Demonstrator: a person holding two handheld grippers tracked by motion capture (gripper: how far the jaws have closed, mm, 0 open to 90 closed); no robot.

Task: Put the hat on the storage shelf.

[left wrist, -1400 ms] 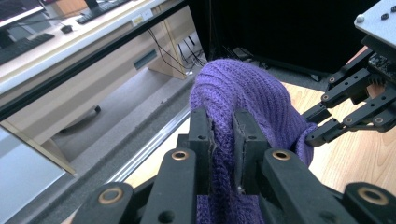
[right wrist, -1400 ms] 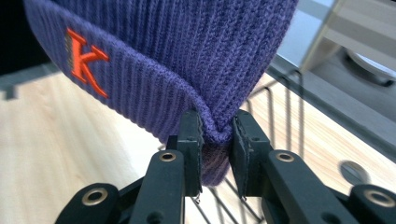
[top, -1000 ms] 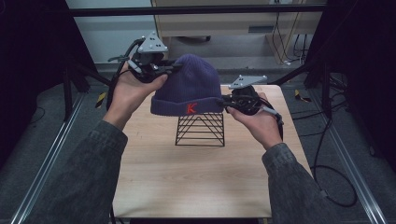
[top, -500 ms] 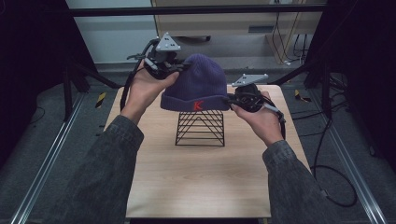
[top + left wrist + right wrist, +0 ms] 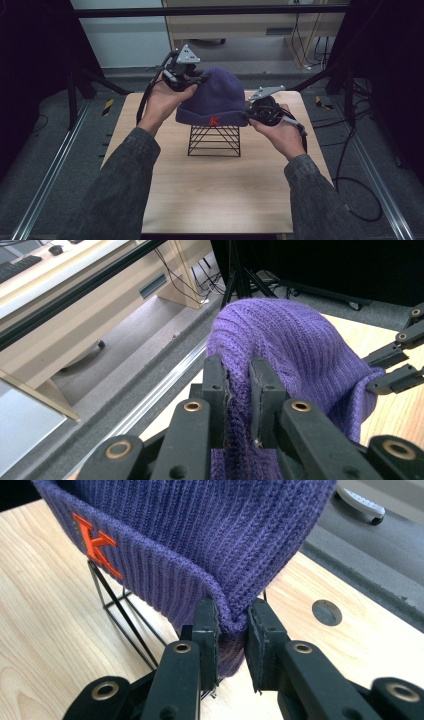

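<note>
Since the earlier frame both hands have sunk, and the beanie (image 5: 214,99) now sits lower, its brim at the top of the wire stand (image 5: 214,140) instead of above it. The left hand (image 5: 162,100) has also come in from the left toward the stand.

The stand is an open black wire frame on the desk (image 5: 215,195); the beanie covers its top, and whether the knit rests on the wire cannot be told.

The left claw (image 5: 239,390) is pressed together on a fold of the purple knit at the beanie's back left. The right claw (image 5: 231,625) pinches the folded brim at the beanie's right edge, near the orange K (image 5: 95,544). The beanie hangs stretched between the two claws, over the middle of the desk.
</note>
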